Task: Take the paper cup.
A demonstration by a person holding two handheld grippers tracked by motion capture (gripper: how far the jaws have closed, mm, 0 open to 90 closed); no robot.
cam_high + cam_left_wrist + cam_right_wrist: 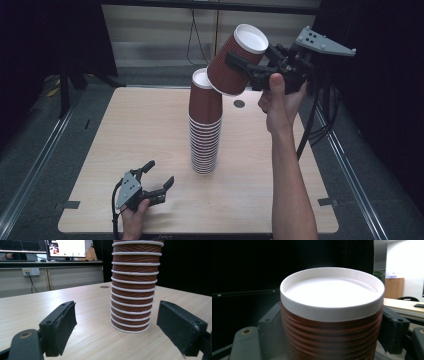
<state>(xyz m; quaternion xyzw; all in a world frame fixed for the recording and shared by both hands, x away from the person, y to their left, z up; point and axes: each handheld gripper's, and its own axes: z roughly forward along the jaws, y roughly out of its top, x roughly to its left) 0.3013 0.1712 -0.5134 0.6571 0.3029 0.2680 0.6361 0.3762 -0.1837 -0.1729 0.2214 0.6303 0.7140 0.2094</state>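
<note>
A brown ribbed paper cup [237,62], inverted so that its white base faced up, was held tilted in the air just above and to the right of the top of a tall stack of like cups [205,127]. The stack stood upside down near the middle of the tabletop [125,130]. In the high view the cup's open mouth overlapped the uppermost stacked cup; whether the two were touching could not be told. The right gripper [252,70] had its jaws closed on the cup's ribbed wall, one on each side, as the right gripper view confirmed around the cup [332,315]. The left gripper [157,180] rested low near the front edge of the tabletop, well apart from the stack, its jaws spread wide and empty. In the left gripper view the lower part of the stack [132,290] stood between and beyond them. Judged from this arrangement, the work was a cup in transit at the top of the stack. The tilt fitted either a cup being lowered on or one being lifted off, and the frames did not settle which. In either case the cup had not been seated squarely on the stack, nor set down anywhere, so that step remained unfinished. No loose cups lay elsewhere on the tabletop.
</note>
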